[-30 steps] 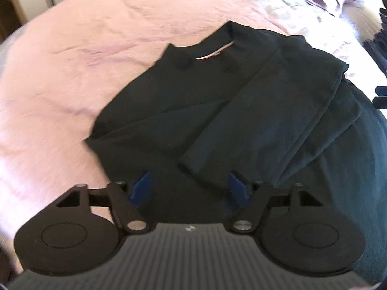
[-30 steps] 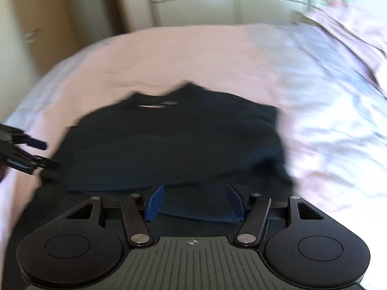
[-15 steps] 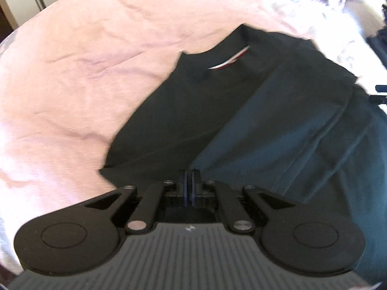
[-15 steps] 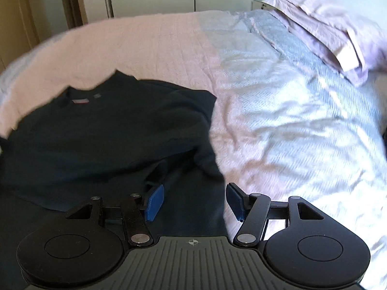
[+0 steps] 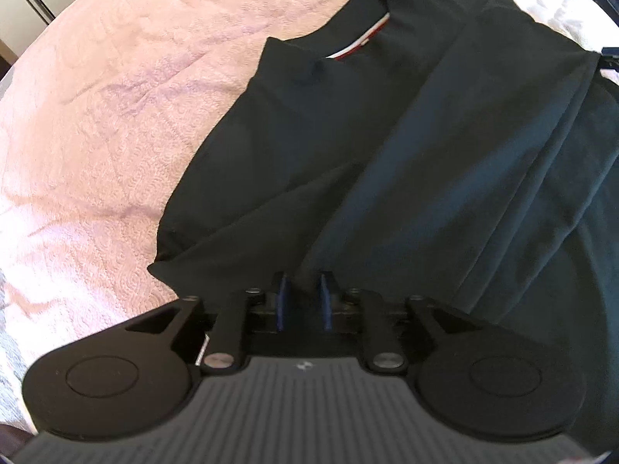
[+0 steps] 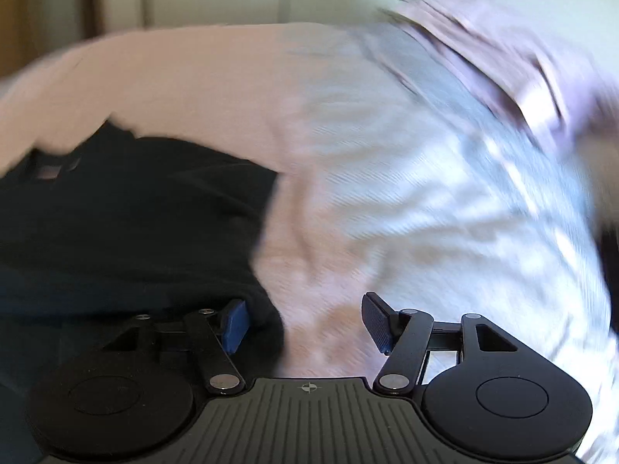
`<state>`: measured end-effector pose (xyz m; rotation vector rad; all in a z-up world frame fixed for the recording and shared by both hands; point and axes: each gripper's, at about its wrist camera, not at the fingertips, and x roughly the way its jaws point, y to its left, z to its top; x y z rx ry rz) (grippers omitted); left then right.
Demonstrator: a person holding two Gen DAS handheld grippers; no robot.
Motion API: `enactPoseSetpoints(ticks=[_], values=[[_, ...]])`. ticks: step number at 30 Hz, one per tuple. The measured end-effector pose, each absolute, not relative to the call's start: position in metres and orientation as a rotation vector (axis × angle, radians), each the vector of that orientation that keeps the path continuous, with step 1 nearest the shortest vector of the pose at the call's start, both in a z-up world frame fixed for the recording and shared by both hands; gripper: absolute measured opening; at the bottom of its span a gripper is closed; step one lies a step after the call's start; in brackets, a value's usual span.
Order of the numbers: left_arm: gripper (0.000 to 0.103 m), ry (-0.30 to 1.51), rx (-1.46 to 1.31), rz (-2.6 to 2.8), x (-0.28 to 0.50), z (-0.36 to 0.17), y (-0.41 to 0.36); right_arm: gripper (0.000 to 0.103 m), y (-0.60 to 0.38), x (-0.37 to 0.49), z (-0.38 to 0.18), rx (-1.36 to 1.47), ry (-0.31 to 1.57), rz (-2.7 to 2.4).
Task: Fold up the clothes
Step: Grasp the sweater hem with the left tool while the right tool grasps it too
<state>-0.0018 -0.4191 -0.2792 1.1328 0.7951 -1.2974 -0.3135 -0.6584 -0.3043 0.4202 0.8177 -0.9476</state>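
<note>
While the dark t-shirt (image 5: 387, 162) lies half-folded on the pink bedspread (image 5: 116, 116), left gripper (image 5: 303, 301) jaws are opening, narrow gap, over its fabric. Right gripper (image 6: 305, 324) jaws wide, straddling the shirt's edge, not pinching.

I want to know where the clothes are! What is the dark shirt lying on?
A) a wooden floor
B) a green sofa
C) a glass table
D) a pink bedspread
D: in the left wrist view the dark shirt lies spread flat on the pink bedspread, which shows all around its collar and sleeve.

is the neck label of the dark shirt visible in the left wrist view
Yes, a red and white label strip shows inside the collar of the dark shirt.
</note>
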Motion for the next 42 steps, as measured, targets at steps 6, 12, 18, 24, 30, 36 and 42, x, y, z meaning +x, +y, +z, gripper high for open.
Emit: enactPoseSetpoints(ticks=[6, 12, 18, 24, 30, 36, 42], values=[[0.019, 0.798, 1.104, -1.242, 0.0, -0.263, -0.408, 0.061, -0.648, -0.338, -0.301, 0.482, 0.857, -0.956], [0.023, 0.849, 1.016, -1.255, -0.01, -0.249, -0.376, 0.061, -0.599, -0.355, -0.277, 0.539, 0.818, -0.903], [0.023, 0.911, 1.093, -1.222, -0.037, -0.276, -0.33, 0.061, -0.546, -0.371, -0.287, 0.577, 0.93, -0.797], [0.026, 0.939, 1.012, -1.13, -0.061, -0.256, -0.28, 0.061, -0.524, -0.391, -0.277, 0.561, 1.019, -0.703], [0.03, 0.97, 1.004, -1.148, -0.108, -0.249, -0.223, 0.061, -0.5, -0.395, -0.26, 0.511, 1.07, -0.539], [0.036, 0.849, 1.148, -1.314, -0.149, -0.252, -0.173, 0.061, -0.445, -0.398, -0.256, 0.426, 1.113, -0.426], [0.046, 0.626, 1.248, -1.571, -0.19, -0.239, -0.106, 0.061, -0.386, -0.403, -0.251, 0.371, 1.138, -0.437]])
